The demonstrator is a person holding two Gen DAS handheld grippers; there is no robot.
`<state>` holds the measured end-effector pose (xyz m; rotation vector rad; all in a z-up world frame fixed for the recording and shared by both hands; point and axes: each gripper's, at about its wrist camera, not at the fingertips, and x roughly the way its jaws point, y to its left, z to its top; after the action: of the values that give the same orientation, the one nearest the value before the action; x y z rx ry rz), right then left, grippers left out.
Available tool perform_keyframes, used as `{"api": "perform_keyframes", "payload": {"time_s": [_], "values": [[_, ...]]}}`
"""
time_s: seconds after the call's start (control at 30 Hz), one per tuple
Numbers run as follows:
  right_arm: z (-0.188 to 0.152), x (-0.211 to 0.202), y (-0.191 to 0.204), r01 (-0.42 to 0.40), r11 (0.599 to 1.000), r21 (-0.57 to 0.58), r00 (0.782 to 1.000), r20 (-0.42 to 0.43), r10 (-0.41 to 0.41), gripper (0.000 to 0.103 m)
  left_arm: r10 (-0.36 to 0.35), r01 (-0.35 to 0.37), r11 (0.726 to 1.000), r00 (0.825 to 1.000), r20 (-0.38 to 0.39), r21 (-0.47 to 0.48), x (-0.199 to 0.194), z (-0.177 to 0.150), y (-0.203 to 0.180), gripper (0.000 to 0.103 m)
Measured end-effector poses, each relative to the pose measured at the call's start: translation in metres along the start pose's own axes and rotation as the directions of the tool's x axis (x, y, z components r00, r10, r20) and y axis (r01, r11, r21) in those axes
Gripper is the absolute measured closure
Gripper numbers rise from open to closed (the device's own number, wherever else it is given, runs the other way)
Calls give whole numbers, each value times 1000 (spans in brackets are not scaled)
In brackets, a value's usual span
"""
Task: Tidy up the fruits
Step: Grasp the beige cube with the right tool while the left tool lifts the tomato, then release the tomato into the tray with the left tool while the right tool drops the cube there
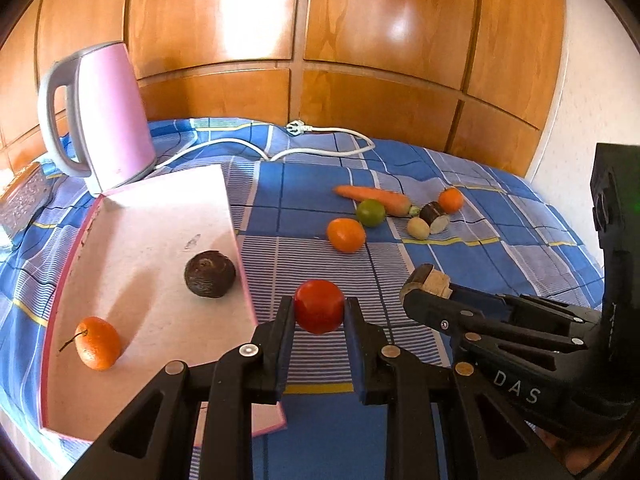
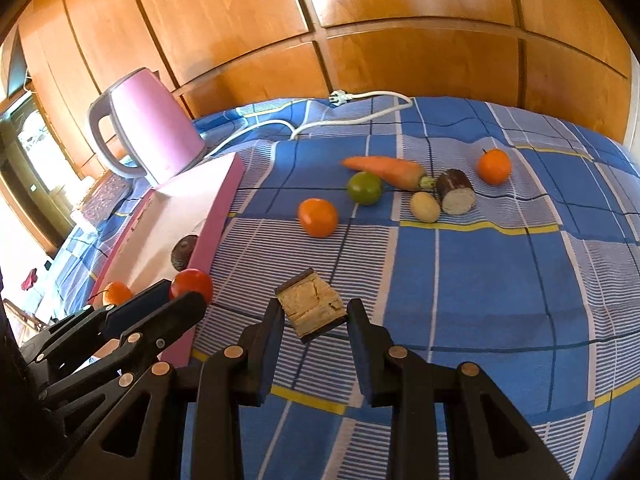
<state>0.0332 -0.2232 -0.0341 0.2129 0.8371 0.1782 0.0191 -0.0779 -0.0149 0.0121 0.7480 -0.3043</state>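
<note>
My left gripper [image 1: 319,312] is shut on a red tomato [image 1: 319,306], held just right of the pink tray [image 1: 152,216]. The tray holds a dark round fruit [image 1: 209,274] and an orange mandarin [image 1: 98,343]. My right gripper [image 2: 312,316] is shut on a cut chunk with a dark skin and pale flesh [image 2: 311,304]; the chunk also shows in the left wrist view [image 1: 426,279]. Loose on the blue checked cloth lie two oranges [image 2: 318,212] [image 2: 494,166], a green lime [image 2: 364,188], a carrot [image 2: 386,170], a small potato [image 2: 425,207] and a dark-skinned cut piece [image 2: 455,192].
A pink electric kettle [image 1: 106,116] stands behind the tray, its white cord and plug [image 1: 320,130] trailing across the back of the cloth. A patterned box [image 1: 24,200] lies at far left. Wooden panels [image 1: 360,40] close the back.
</note>
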Motion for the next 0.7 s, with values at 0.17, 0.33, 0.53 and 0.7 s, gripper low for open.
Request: {"api": "perform_keyframes", "payload": {"time_s": [0.17, 0.33, 0.53, 0.7], "values": [[2, -1, 8, -11, 1000, -17, 1000, 1, 11, 71, 16, -15, 1000, 1000, 23, -20, -10, 3, 11, 79], [2, -1, 20, -26, 999, -47, 1000, -2, 26, 71, 31, -30, 999, 999, 32, -39, -15, 4, 21, 79], [5, 1, 39, -50, 994, -96, 999, -12, 49, 71, 57, -53, 995, 997, 43, -87, -24, 5, 45, 79], [7, 6, 60, -76, 985, -156, 997, -27, 72, 71, 107, -97, 983, 993, 54, -156, -30, 9, 78, 79]]}}
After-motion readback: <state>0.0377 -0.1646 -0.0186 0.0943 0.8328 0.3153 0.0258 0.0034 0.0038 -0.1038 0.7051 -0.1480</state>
